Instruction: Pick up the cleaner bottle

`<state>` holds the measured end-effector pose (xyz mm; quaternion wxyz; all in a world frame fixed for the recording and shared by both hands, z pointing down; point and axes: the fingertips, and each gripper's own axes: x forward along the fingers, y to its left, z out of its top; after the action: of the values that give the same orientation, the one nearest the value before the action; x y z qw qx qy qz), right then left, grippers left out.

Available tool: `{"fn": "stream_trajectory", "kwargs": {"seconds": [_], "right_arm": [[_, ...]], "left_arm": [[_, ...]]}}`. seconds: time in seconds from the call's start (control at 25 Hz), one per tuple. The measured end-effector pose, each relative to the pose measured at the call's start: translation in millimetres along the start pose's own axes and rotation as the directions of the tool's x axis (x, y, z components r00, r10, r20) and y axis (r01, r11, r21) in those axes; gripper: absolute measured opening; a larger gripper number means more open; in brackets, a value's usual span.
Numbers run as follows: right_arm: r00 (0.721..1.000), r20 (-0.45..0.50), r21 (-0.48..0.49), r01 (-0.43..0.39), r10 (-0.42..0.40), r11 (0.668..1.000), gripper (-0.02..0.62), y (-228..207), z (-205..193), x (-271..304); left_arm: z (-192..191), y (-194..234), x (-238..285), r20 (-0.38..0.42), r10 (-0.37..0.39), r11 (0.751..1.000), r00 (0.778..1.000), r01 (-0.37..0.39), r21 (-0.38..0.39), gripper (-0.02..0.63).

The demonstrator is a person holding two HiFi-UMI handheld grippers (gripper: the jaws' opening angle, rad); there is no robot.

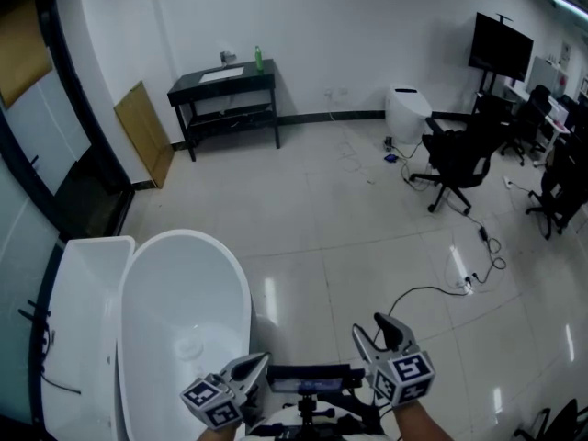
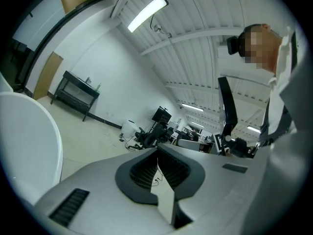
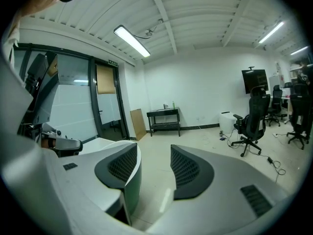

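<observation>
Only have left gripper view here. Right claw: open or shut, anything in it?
Observer: Right gripper view shows the right claw open, with only floor between its jaws.
Operator: Cleaner bottle is just a speck for me. Upright?
Observer: Yes. In head view the green bottle stands upright near the right end of the black table, beside a white sheet.
</observation>
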<state>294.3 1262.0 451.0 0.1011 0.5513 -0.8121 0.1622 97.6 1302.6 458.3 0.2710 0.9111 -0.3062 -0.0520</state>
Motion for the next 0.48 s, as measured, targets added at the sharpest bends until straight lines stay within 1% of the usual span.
{"fn": "stream_trajectory", "kwargs": {"seconds": [0.28,0.48], "right_arm": [[1.000,0.000,0.020,-0.011,0.011,1.000,0.222,-51.2,19.1,29.0],[1.000,-0.015,0.010,-0.019,0.019,1.000,0.222,-86.7,25.5,40.4]], "left_arm": [[20.0,10.9,61.1,-0.005,0.005,1.000,1.000,-0.005,0.011,0.000],[28.9,13.1,99.7,-0.009,0.012,1.000,1.000,-0.012,0.012,0.000]]}}
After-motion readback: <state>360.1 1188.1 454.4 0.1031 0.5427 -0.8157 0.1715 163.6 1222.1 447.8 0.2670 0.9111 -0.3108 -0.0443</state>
